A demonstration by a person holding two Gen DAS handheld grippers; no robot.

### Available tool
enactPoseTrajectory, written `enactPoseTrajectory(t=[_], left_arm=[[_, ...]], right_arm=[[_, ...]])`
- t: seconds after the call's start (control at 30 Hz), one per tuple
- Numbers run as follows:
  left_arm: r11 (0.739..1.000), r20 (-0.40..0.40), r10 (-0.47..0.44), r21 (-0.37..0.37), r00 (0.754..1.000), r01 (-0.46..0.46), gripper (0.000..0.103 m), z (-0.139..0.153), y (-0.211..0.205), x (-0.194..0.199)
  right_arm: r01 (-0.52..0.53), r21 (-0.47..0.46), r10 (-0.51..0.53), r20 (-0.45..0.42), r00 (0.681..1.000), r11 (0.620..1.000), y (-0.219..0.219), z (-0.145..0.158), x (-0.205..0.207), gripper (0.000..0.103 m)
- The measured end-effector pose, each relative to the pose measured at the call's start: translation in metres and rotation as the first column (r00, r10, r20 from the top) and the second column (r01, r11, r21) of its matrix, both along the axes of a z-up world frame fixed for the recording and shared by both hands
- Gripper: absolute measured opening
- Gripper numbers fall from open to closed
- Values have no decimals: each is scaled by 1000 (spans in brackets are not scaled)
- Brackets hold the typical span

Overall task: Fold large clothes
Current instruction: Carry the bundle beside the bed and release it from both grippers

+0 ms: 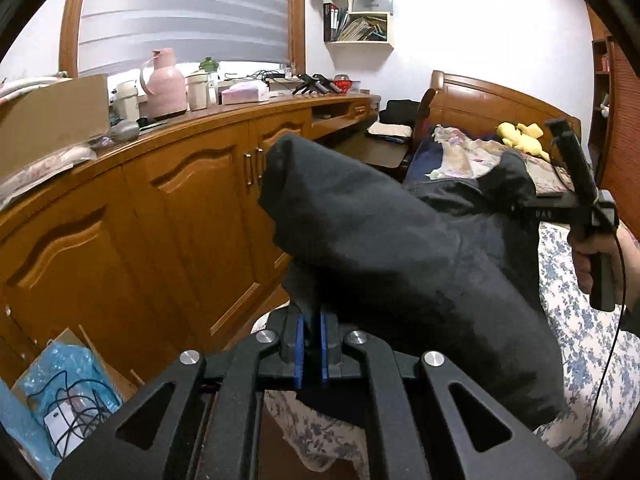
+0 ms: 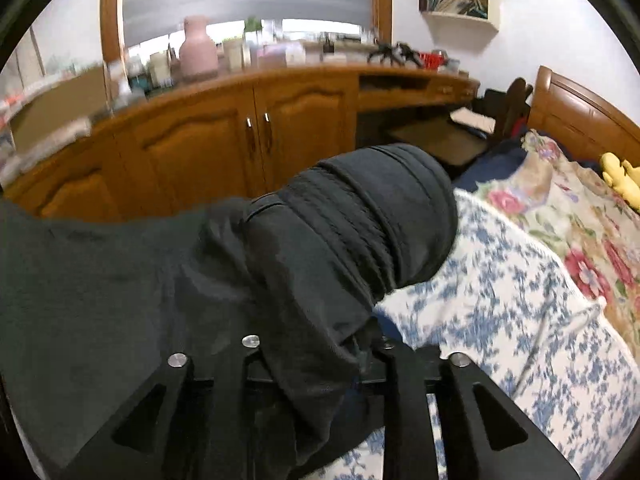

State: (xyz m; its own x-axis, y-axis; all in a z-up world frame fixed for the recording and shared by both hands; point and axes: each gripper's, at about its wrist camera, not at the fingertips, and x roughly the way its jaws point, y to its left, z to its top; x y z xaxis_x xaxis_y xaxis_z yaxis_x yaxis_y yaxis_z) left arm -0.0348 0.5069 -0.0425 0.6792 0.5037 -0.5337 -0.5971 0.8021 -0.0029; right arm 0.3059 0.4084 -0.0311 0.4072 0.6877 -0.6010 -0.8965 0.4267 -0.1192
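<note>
the dark garment (image 1: 400, 240) was up off the bed (image 2: 500, 280), strung between my two tools and sagging over the blue floral sheet. it read as thick, soft cloth, a sweatshirt or trousers by the ribbed elastic band (image 2: 384, 208) bunched ahead of the right tool; i could not tell which. it draped and creased freely, so i judged it limp, not slippery, with some weight, likely to swing when moved quickly. the doubled edges and the ribbed band looked the surest places to take hold, since a single layer mid-panel would only pull into a peak.

my left gripper (image 1: 312, 340) was pinched tight on a fold of the cloth, its blue pads (image 1: 299, 344) close together with fabric between them. my right gripper (image 2: 320, 360) was buried under the garment in its own view; from the left view it sat at the far end of the cloth, and i could not tell whether its jaws were gripping or only draped over.

beyond stood the wooden cabinets (image 1: 192, 208), the cluttered counter (image 1: 224, 114) and a yellow plush toy (image 1: 520, 138) by the headboard.
</note>
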Motion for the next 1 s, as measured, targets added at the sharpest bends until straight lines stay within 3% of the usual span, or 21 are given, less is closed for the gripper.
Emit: enactPoseTrajectory(t=[0.07,0.1,0.13,0.2,0.23,0.3,0.47,0.7,1.0], left_arm=[[1000,-12,15,3,1000,-14,11,2,-2,-2],[999,-15,33,14,999,-33,18,3,-3,-3],[999,-14,38,20,999,-37,24,8,-5,-3],[999,8,33,21,999,-33,49,14,-9,-10],[999,15,34,27,999,-34,53,18,-15,-14],[997,31,36,61,999,-38,83,28,-24,-18],[995,57,12,98,998,-18,103,48,-46,-16],[992,93,-60,112,994,50,103,67,-88,-3],[976,71,-196,106,978,188,103,67,-160,36]], right_arm=[[-10,3,10,-2,1000,1000,-12,-6,-1,38],[-17,16,17,-11,1000,1000,-17,-6,0,48],[-19,18,20,-17,1000,1000,-24,-8,-2,53],[-10,13,10,-15,1000,1000,-35,-11,-1,59],[-13,15,13,-18,1000,1000,-44,-12,-1,59],[-28,22,28,-23,999,999,-49,-7,-13,64],[-68,45,69,-12,998,997,-69,4,-55,71],[-88,87,88,12,996,992,-131,2,-83,77],[-21,139,14,51,999,990,-232,10,-114,82]])
